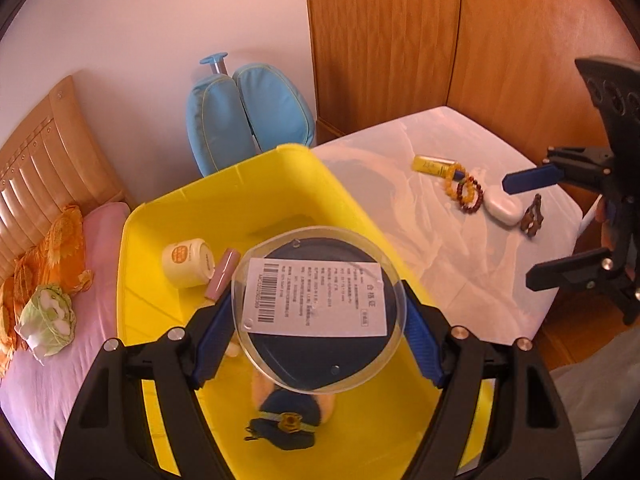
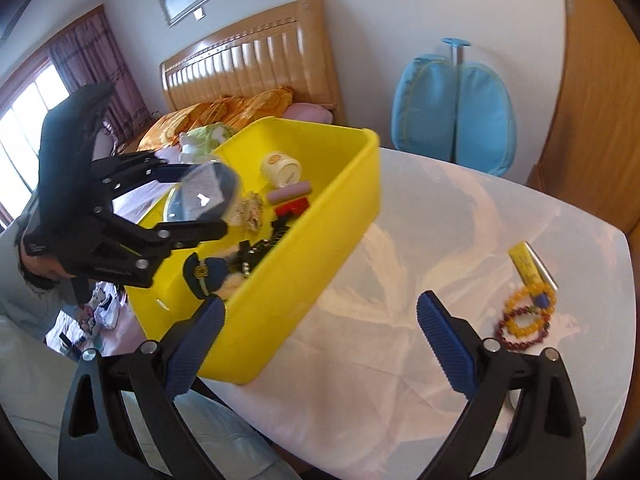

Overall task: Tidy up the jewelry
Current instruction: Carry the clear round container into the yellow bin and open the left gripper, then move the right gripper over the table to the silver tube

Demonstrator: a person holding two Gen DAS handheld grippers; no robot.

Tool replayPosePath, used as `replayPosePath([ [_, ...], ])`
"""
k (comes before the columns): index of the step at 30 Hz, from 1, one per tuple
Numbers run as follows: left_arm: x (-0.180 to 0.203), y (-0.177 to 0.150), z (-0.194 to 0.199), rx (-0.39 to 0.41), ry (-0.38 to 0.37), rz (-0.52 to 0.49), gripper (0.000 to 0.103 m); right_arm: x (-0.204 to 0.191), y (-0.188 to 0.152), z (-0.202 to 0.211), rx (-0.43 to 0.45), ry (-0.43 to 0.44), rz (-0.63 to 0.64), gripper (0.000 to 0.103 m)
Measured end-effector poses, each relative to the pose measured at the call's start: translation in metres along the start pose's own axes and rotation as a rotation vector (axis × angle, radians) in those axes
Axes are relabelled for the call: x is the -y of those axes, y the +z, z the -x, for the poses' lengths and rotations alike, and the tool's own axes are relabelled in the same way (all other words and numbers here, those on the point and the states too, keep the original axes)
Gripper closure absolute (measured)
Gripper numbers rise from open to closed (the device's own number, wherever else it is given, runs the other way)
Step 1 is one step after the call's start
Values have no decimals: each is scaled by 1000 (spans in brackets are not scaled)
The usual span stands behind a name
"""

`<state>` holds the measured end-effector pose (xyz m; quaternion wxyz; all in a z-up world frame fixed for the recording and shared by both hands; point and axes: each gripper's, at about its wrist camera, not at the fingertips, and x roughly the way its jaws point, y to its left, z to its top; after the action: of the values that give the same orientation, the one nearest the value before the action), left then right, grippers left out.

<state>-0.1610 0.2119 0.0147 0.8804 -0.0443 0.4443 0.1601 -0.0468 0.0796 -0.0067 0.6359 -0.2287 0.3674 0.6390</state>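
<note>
My left gripper (image 1: 320, 314) is shut on a round clear box (image 1: 320, 280) with a white barcode label and a dark blue inside, held over the yellow bin (image 1: 224, 178). The right wrist view shows that box (image 2: 208, 192) tilted in the left gripper (image 2: 202, 202) above the bin (image 2: 304, 280). A yellow bead bracelet (image 1: 456, 176) and a dark red one (image 1: 470, 200) lie on the white table (image 1: 460, 272); both the yellow one (image 2: 528, 316) and the red one (image 2: 520, 342) show again. My right gripper (image 2: 320, 308) stands open and empty over the table; the left wrist view has it (image 1: 520, 230) beside the bracelets.
A yellow tube (image 1: 432, 164), a white case (image 1: 502, 208) and a brown clip (image 1: 532, 220) lie by the bracelets. The bin holds a cream jar (image 1: 188, 262), a pink tube (image 1: 224, 276) and a plush toy (image 1: 288, 420). A bed (image 1: 60, 280), blue bag (image 1: 248, 116) and wardrobe (image 1: 400, 40) surround.
</note>
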Motion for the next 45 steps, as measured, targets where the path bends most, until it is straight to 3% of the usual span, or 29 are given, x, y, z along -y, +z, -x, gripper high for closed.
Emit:
replayPosePath([
  [8,-44,-33,-24,-135,-53,12,28,-51,38,-48,-77,38,116,5],
  [16,-49,-43,-60,-232,-80,72,28,-73,44,-73,-169,72,222,6],
  [38,-49,-34,-50,-207,-23,72,27,-61,38,-55,-118,75,181,5],
  [45,-40,-21,-42,-177,-2,48,21,-48,28,-42,-83,79,110,5],
])
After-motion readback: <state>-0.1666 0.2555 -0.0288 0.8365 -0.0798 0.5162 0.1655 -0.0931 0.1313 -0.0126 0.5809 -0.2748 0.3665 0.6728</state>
